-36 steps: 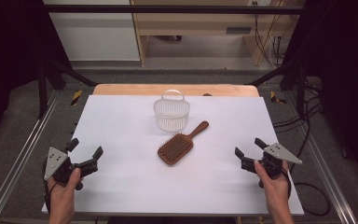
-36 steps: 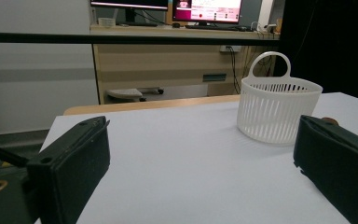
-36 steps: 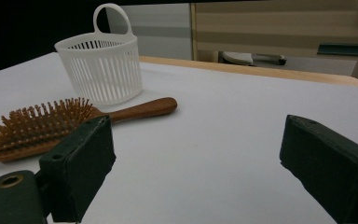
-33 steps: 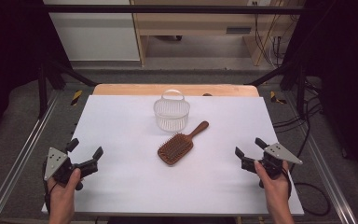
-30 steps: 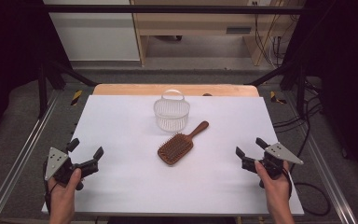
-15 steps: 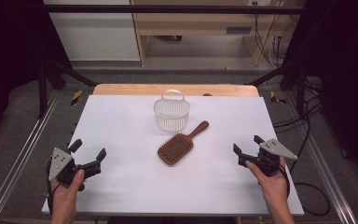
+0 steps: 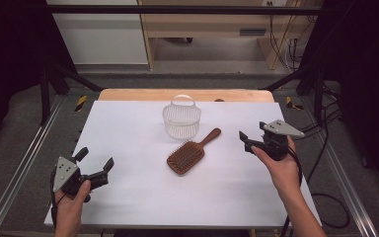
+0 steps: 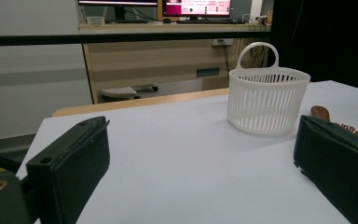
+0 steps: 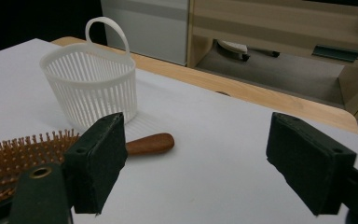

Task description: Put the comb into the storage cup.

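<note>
Right tool (image 7: pixel 251 138) wide open near hairbrush (image 7: pixel 186 157), left tool (image 7: pixel 95 166) open, empty

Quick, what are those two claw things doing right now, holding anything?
Left gripper: open, holding nothing.
Right gripper: open, holding nothing, near the hairbrush.
</note>
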Tool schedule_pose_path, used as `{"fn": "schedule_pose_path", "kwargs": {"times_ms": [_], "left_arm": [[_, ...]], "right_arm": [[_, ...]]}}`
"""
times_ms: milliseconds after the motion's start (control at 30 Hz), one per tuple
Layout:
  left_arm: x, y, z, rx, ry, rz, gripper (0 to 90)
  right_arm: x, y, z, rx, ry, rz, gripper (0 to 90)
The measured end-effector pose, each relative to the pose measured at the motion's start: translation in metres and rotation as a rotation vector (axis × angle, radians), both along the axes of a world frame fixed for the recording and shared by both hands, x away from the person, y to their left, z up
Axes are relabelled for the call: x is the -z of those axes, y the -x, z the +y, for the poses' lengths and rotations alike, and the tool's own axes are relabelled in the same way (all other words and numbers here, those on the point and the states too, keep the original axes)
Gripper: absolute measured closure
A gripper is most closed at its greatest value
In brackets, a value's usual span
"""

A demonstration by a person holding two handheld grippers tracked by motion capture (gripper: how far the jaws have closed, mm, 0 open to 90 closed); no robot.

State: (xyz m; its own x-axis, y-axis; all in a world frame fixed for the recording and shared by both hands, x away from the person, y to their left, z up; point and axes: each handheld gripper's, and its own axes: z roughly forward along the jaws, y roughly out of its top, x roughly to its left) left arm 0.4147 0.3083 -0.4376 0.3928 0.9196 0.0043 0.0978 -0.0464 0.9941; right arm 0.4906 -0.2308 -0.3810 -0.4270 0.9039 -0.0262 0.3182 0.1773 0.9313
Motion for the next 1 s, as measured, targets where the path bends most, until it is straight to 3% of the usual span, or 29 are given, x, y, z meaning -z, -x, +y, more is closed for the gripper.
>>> {"fn": "schedule_pose_path", "kwargs": {"times_ms": [300, 433, 600, 1000], "left_arm": [[-0.001, 0.0, 0.0, 0.002, -0.005, -0.004, 3.7], [0.0, 0.0, 0.0, 0.002, -0.006, -0.003, 3.7], [-0.001, 0.0, 0.0, 0.004, -0.012, -0.006, 3.7], [0.0, 0.0, -0.001, 0.006, -0.01, -0.002, 3.6]], "right_arm": [[-0.012, -0.025, 0.02, -0.044, 0.029, 0.04, 34.9], [-0.017, -0.035, 0.036, -0.085, 0.072, 0.044, 49.6], [-0.015, -0.044, 0.05, -0.114, 0.105, 0.039, 61.3], [-0.004, -0.062, 0.074, -0.142, 0.112, 0.05, 80.2]]}}
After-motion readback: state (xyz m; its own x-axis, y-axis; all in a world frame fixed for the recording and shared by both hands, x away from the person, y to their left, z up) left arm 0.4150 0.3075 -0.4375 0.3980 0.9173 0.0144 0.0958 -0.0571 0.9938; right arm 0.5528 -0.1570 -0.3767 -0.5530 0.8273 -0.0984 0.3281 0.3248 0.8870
